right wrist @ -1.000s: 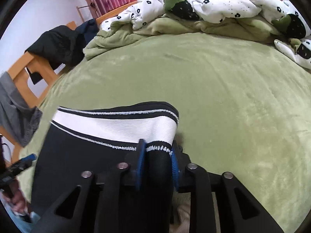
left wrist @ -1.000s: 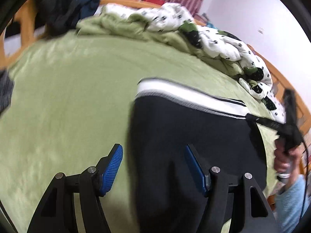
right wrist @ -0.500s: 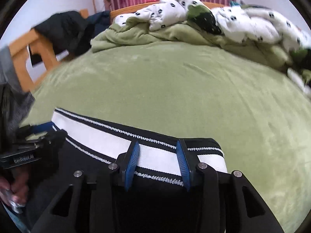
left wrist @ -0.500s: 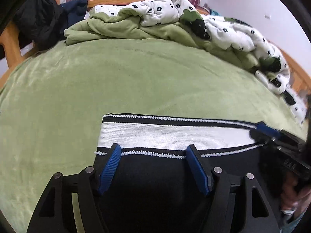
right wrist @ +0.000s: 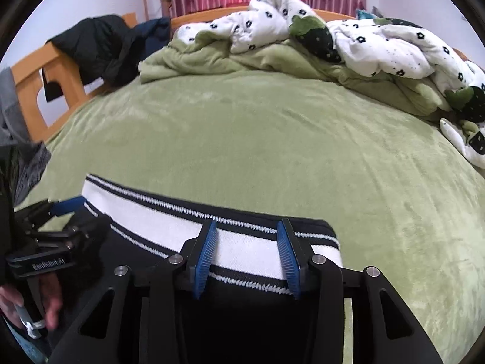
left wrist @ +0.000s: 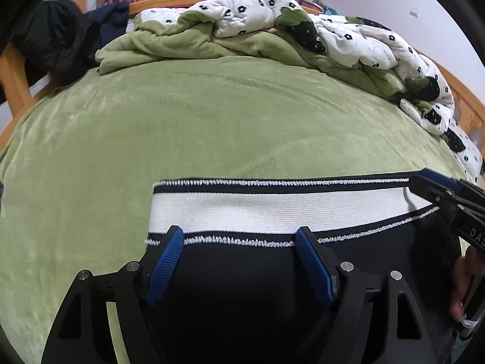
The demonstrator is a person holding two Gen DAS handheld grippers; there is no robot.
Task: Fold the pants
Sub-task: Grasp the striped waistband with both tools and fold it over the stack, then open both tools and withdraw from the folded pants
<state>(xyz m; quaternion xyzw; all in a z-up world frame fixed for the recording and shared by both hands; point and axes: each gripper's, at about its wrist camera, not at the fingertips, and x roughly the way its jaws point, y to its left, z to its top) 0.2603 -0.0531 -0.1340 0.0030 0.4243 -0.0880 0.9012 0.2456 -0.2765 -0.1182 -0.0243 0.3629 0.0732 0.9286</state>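
Black pants (left wrist: 260,276) with a white-striped waistband (left wrist: 272,209) lie flat on the green bed (left wrist: 197,121), at 6 o'clock in both wrist views, waistband edge toward the headboard. The left gripper (left wrist: 239,261) sits over the waistband's left end; its jaws have just been opening and stand wide, the cloth below them but not pinched. The right gripper (right wrist: 248,257) sits over the right end; its jaws have likewise been opening, stand partly apart, and hold nothing. The step in hand appears to be the release after laying the waistband down. The next move probably calls for re-gripping an edge or a leg end, out of view toward the person, and carrying it across for a fold. A crumpled floral quilt (left wrist: 348,39) and green blanket (left wrist: 188,42) lie from 12 to 2 o'clock, dark jackets (right wrist: 100,48) on the bed frame at 10 o'clock; all stand well apart from the pants, so the bed surface ahead is unobstructed.
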